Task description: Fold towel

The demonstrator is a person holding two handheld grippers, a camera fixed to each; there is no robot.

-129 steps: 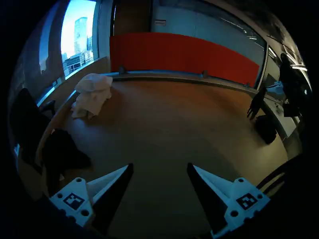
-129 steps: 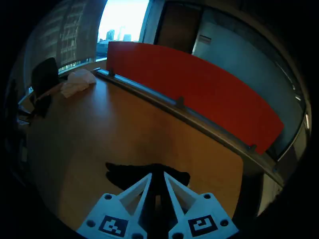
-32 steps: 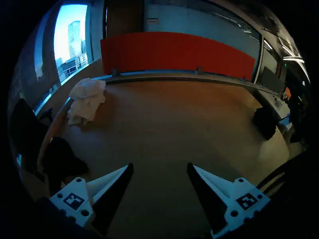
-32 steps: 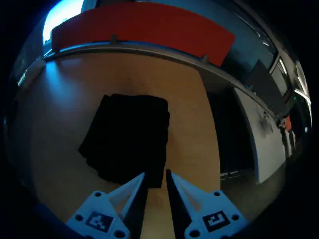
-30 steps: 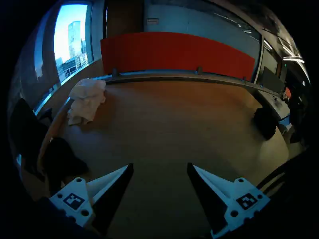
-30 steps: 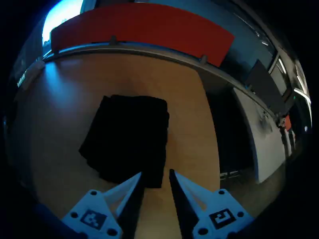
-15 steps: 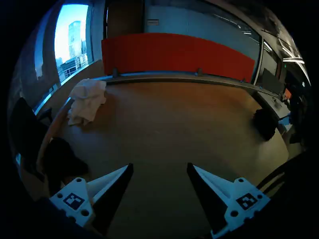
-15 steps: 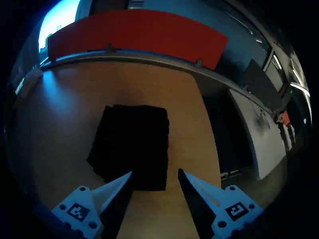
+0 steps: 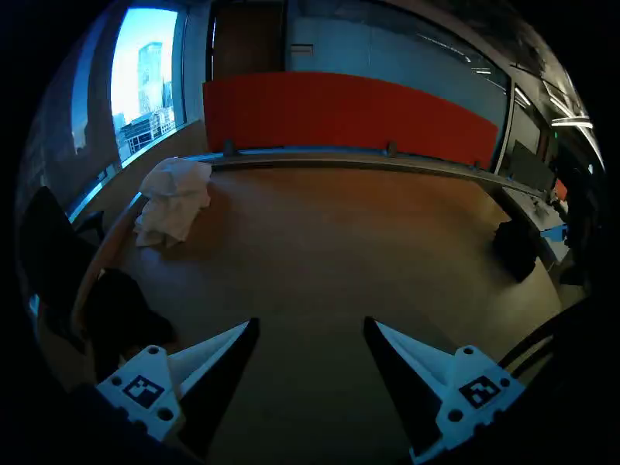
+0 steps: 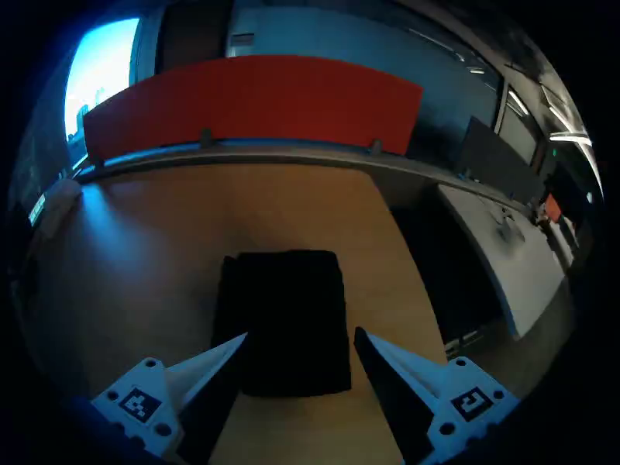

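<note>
Just ahead of the spread right hand-held gripper (image 10: 301,333), a dark folded towel (image 10: 283,306)

a long orange-brown wooden table (image 9: 325,232) runs to a red divider panel (image 9: 349,108); a dark office chair (image 9: 46,240) sits by the bright window (image 9: 143,93).

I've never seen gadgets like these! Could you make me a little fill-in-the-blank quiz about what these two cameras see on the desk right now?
1. The folded towel lying flat before the right gripper is ___ in colour.
2. The crumpled towel at the far corner of the table is ___ in colour.
3. The divider panel along the far edge is ___.
4. The left gripper and the right gripper both stand ___, holding nothing.
Missing words: black; white; red; open.
</note>
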